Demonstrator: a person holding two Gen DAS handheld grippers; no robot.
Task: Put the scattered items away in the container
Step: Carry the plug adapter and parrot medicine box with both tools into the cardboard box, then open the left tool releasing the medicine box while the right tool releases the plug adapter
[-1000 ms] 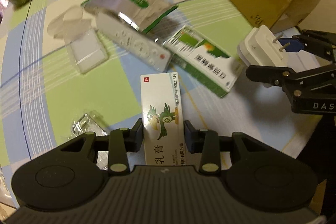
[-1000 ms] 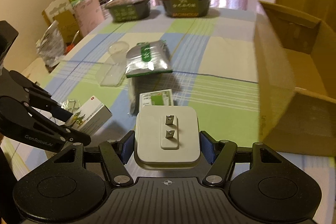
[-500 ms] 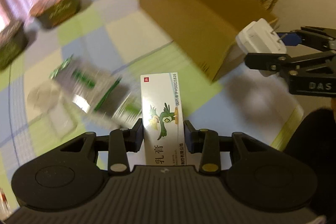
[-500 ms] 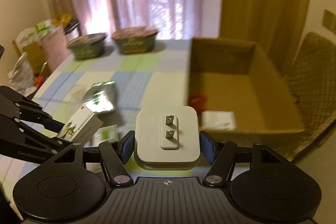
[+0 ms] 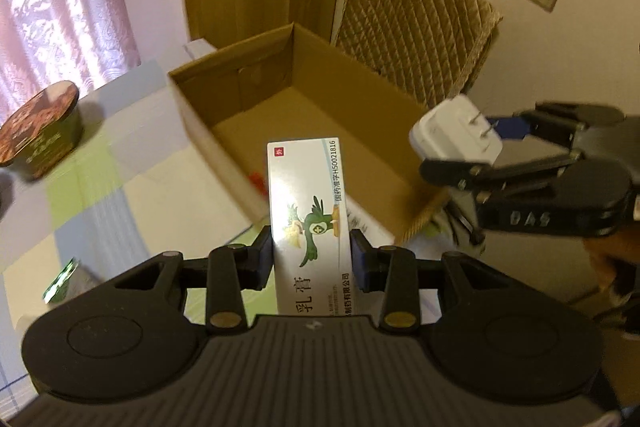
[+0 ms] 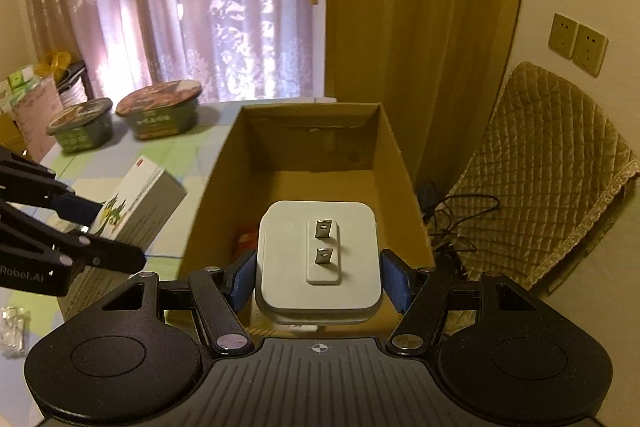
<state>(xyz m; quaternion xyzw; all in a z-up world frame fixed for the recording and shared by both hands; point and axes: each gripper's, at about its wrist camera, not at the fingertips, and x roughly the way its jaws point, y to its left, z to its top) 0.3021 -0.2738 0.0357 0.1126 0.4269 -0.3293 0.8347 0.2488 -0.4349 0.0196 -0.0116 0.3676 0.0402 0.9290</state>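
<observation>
- The left gripper (image 5: 312, 259) is clamped on the long sides of a medicine carton (image 5: 310, 211), holding it upright in the air, just short of the cardboard box's near-left wall.
- The carton looks light and thin-walled; I judge a firm squeeze could dent it, so the grip low on its narrow flanks suits it.
- The right gripper (image 6: 319, 277) is closed on a white plug adapter (image 6: 318, 259), pads on two opposite sides, prongs facing up, over the near end of the box.
- The adapter looks stiff, smooth-shelled and denser than the carton; I judge it may slip if the hold loosens, yet a short drop should not harm it.
- The cardboard box (image 6: 208, 195) stands open at the table's right edge, with something small and red on its floor.
- Two lidded bowls (image 6: 160, 115) sit at the far edge of the table (image 6: 180, 155).
</observation>
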